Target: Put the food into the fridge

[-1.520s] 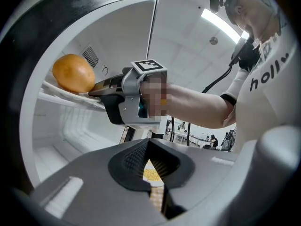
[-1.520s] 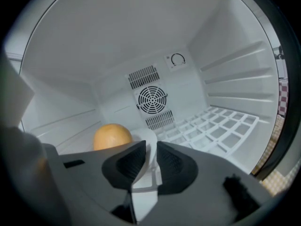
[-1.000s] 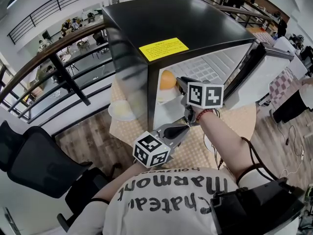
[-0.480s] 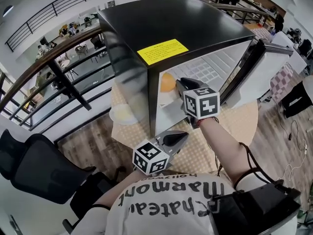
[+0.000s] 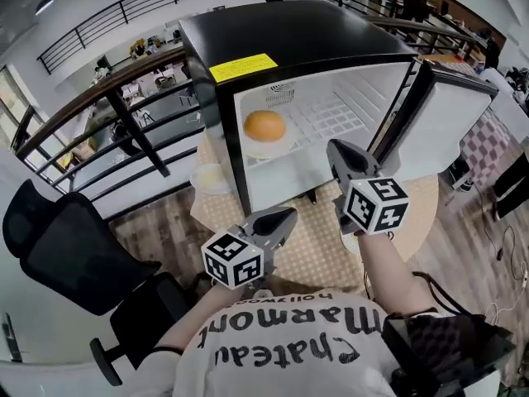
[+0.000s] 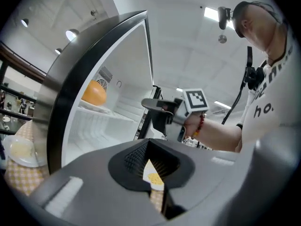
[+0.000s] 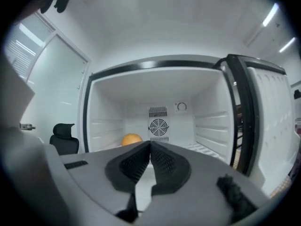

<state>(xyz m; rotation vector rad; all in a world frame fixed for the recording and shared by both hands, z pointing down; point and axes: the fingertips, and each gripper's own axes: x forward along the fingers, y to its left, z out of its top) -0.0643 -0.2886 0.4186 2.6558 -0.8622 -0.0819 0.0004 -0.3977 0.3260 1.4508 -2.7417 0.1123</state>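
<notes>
A round orange food (image 5: 264, 126) lies on a white plate (image 5: 275, 148) on the shelf inside the open black fridge (image 5: 297, 35). In the right gripper view the orange food (image 7: 132, 139) shows at the back left of the white interior. My right gripper (image 5: 335, 145) hangs outside the fridge mouth, shut and empty. Lower and nearer me, my left gripper (image 5: 289, 213) is also shut with nothing in it. A second plate with pale yellow food (image 5: 211, 176) sits on the table to the left of the fridge.
The fridge door (image 5: 450, 118) stands open to the right. The fridge rests on a round table with a checked cloth (image 5: 318, 238). A black office chair (image 5: 66, 238) stands to the left, and a railing (image 5: 99, 106) runs behind.
My right gripper has drawn back out of the fridge, away from the plate with the orange food. The left gripper has stayed low in front.
</notes>
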